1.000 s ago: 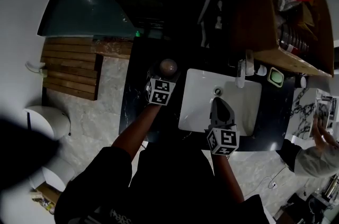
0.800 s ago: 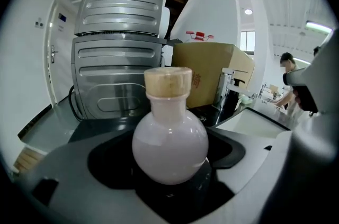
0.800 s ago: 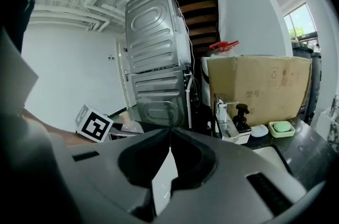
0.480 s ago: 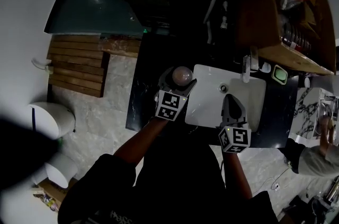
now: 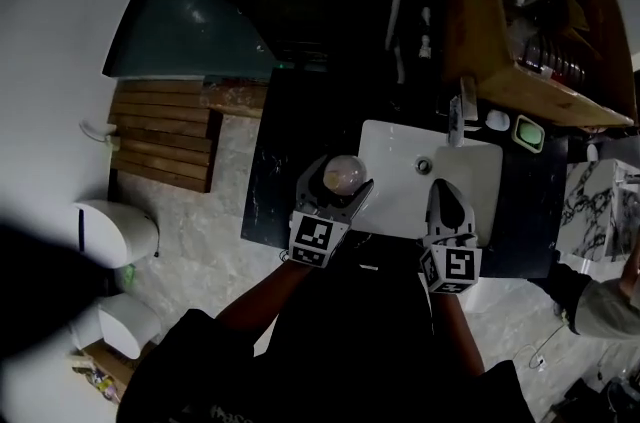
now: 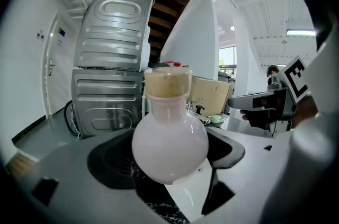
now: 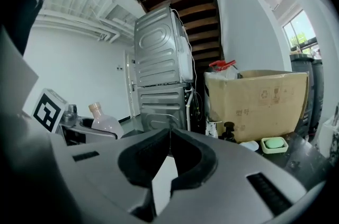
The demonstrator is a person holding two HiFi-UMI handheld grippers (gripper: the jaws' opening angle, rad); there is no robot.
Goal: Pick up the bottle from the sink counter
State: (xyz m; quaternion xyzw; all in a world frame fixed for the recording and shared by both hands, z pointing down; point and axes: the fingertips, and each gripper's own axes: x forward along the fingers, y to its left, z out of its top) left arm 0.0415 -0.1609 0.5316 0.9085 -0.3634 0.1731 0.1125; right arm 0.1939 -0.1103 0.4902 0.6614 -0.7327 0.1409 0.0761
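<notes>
As the left gripper (image 5: 336,193) pulled back toward the lower middle of the head view, the bottle (image 6: 169,142) came with it. A second earlier it sat at the dark tabletop's (image 5: 272,173) far side, beside the sink's (image 5: 398,149) upper-left corner. Now it hung by the basin's left edge, clamped between the jaws at its round belly. In the left gripper view its base showed clear of the surface below, so the lift looked made and the pick-up as good as done. Upright it stayed, tan stopper on top!

The right gripper (image 5: 446,190) hovered low over the basin at centre right of the head view, its jaws together on nothing, taking no part.

Now the containers. The bottle was a cloudy pale pink, and how full it was could not be judged. The white sink held nothing but its drain. At upper right, a cardboard box (image 7: 257,104) had something red poking out, and a small dish (image 5: 528,134) carried green soap.
</notes>
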